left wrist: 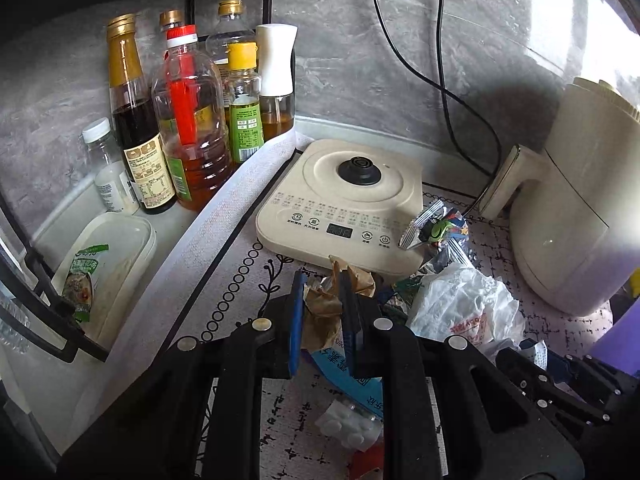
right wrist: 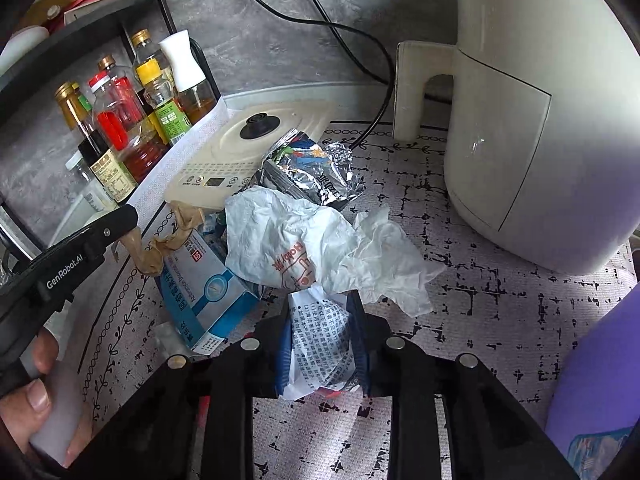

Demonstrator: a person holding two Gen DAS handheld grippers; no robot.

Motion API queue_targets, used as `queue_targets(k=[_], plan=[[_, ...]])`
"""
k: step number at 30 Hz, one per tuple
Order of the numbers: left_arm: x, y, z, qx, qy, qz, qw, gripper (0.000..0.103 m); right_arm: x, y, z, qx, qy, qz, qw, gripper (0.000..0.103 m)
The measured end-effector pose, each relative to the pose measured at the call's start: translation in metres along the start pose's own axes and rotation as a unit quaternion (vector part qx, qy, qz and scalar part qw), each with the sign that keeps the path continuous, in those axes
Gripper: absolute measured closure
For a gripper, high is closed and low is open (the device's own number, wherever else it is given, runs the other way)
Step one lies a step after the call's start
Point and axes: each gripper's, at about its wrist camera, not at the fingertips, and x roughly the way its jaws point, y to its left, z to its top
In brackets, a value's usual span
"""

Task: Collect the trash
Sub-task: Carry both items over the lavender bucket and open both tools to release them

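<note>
Trash lies heaped on the patterned mat. From the left wrist, the left gripper point(left wrist: 322, 312) is clenched on a crumpled brown paper scrap point(left wrist: 322, 308), which sits squarely between its pads point(left wrist: 297, 312). Just beyond the fingertips lies the cream kettle base point(left wrist: 344, 200); to their right, close by, a white plastic bag point(left wrist: 464, 308) and a foil snack wrapper point(left wrist: 436, 228). Below the fingers a blister pack point(left wrist: 352, 428) waits. Keeping that pinch firm matters, since thin paper can slip out easily.

From the right wrist, the right gripper point(right wrist: 322, 340) grasps a folded printed leaflet point(right wrist: 320, 340), the pads pressing both of its sides. Directly ahead of the fingertips sits the white bag point(right wrist: 288, 240), a crumpled tissue point(right wrist: 392, 256) ahead and right, a blue medicine box point(right wrist: 212, 292) to the left. Lifting straight up, I judge, avoids dragging the neighbouring bag along.
</note>
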Motion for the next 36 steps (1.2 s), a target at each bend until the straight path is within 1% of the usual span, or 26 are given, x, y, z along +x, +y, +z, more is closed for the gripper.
queue_targets(k=[10, 19, 24, 28, 36], plan=[[-0.03, 0.004, 0.017, 0.015, -0.024, -0.045, 0.9986, 0.086, -0.063, 0.013, 0.013, 0.013, -0.068, -0.047, 0.997, 0.078], [-0.059, -0.006, 0.021, 0.05, -0.042, -0.106, 0.9922, 0.086, -0.116, 0.026, -0.006, 0.04, -0.12, -0.102, 0.987, 0.078], [-0.077, -0.02, 0.017, 0.071, -0.047, -0.142, 0.9862, 0.086, -0.142, 0.024, -0.023, 0.063, -0.135, -0.133, 0.98, 0.078], [-0.09, -0.032, 0.009, 0.088, -0.049, -0.173, 0.9797, 0.086, -0.168, 0.02, -0.037, 0.081, -0.157, -0.165, 0.97, 0.078], [-0.113, -0.068, 0.003, 0.121, -0.058, -0.234, 0.9629, 0.086, -0.213, 0.002, -0.06, 0.116, -0.188, -0.221, 0.95, 0.078]])
